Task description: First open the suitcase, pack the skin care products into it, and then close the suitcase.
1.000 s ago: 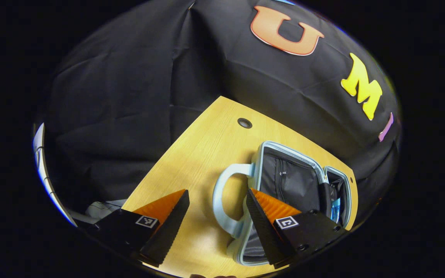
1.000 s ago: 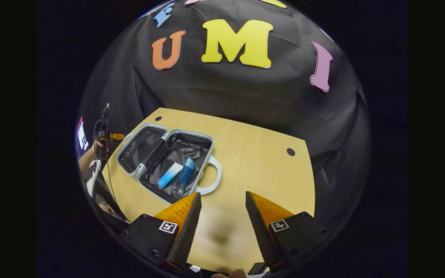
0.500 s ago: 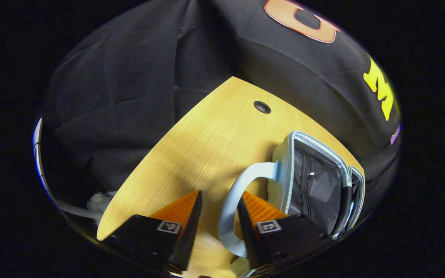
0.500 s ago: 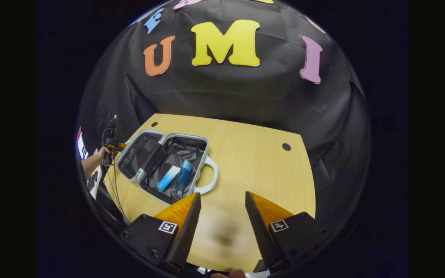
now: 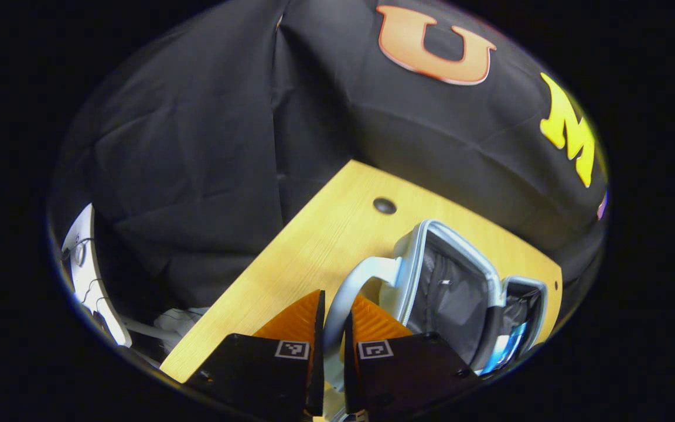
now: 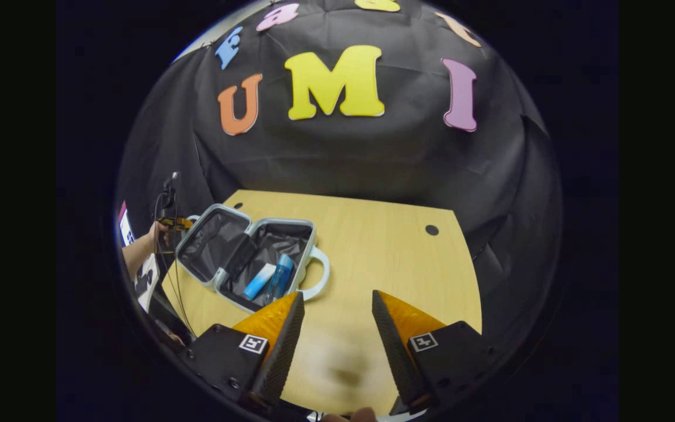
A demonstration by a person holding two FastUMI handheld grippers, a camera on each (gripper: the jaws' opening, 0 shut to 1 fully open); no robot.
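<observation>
A: Nearest first, what is the left claw doing?
B: Its two fingers are pinched on the pale handle of the suitcase, one finger on each side of the loop.

A: And the right claw?
B: It stands wide apart with nothing between its fingers, hanging above bare wood at the near edge of the desk.

A: Where is the suitcase?
B: On the left part of the desk in the right gripper view, lying open. The half with the gripped handle is tilted up off the wood, the other half lies flat with its own handle pointing toward the middle of the desk.

A: Anything inside?
B: A blue and white tube and a blue bottle, side by side in the flat half.

A: Farther off?
B: A person's hand holds the left claw at the desk's left edge, and round holes sit near the far corners.
</observation>
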